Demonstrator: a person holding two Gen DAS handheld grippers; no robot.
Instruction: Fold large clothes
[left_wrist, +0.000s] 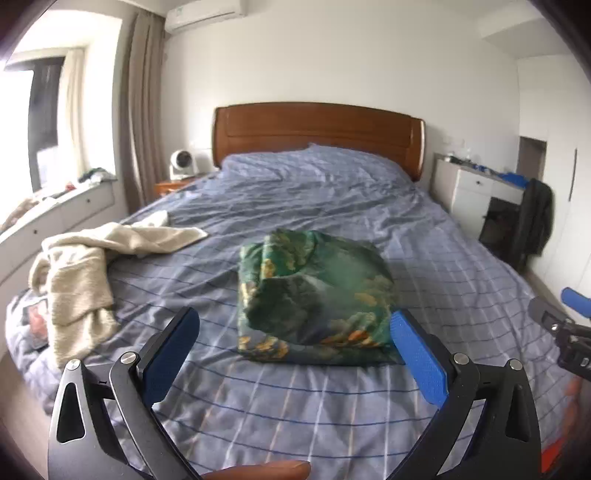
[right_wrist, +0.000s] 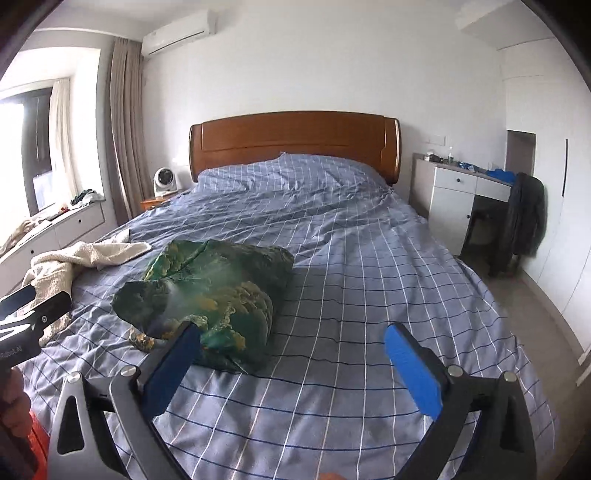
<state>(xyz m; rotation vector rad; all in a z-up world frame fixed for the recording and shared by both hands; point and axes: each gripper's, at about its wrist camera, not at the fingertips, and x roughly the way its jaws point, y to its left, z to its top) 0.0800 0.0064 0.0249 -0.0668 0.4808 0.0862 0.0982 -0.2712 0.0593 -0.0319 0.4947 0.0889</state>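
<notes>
A green patterned garment (left_wrist: 314, 295) lies folded into a thick bundle on the blue checked bed (left_wrist: 332, 406). It also shows in the right wrist view (right_wrist: 214, 299), left of centre. My left gripper (left_wrist: 295, 332) is open and empty, held just short of the bundle's near edge. My right gripper (right_wrist: 295, 343) is open and empty, above the bed (right_wrist: 369, 295) to the right of the bundle; its left finger overlaps the bundle's near corner in view. A crumpled cream garment (left_wrist: 85, 269) lies at the bed's left side.
The wooden headboard (left_wrist: 317, 129) is at the far end. A white desk (left_wrist: 476, 192) and a chair with a dark jacket (left_wrist: 535, 221) stand at the right. A window bench (left_wrist: 55, 206) with drawers runs along the left. A small fan (left_wrist: 181, 162) sits on the nightstand.
</notes>
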